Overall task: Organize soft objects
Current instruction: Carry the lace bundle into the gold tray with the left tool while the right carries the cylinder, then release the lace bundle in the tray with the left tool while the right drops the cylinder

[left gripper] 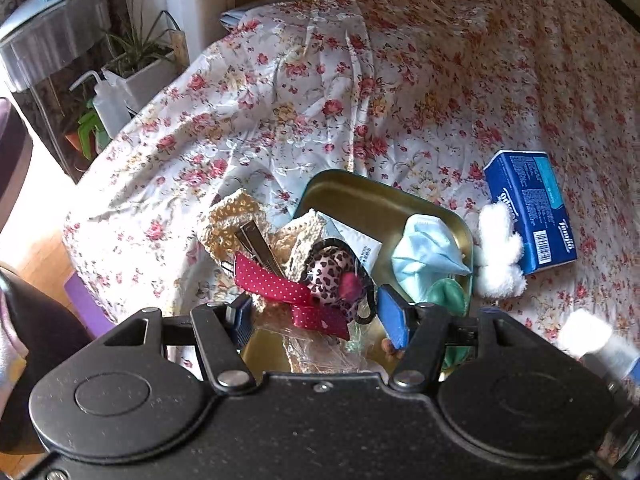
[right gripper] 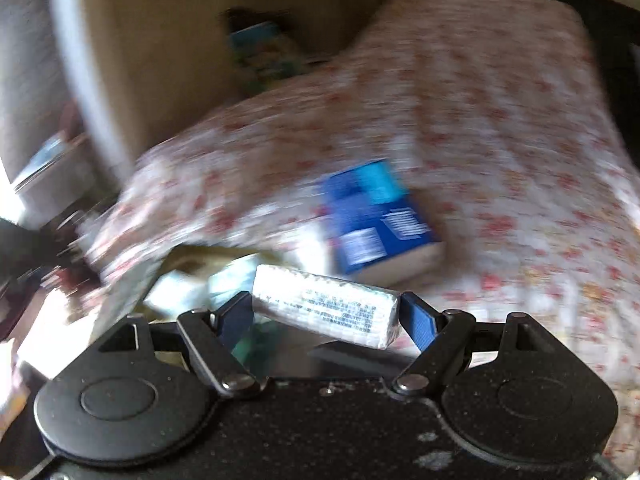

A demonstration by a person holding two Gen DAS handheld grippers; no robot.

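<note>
**Fig.: Two hand-held grippers over a tin of soft items**

Left hand-held gripper (left gripper: pixel 316 312) clamps a red dotted ribbon bow (left gripper: pixel 288 286) w/ leopard-print hair tie (left gripper: pixel 334 276), just above the gold tin (left gripper: pixel 360 196) on the floral bed cover (left gripper: pixel 400 80). Right hand-held gripper (right gripper: pixel 326 318) holds a white tissue pack (right gripper: pixel 326 306) crosswise btwn its pads; blue box (right gripper: pixel 376 216) lies beyond, blurred.

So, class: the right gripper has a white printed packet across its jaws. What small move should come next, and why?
Probably carry the white packet over the gold tin and let it go there. The right gripper clamps it end to end, lifted off the floral bedspread, and the tin already holds a light blue face mask and hair accessories, so it looks like the collecting place.
</note>
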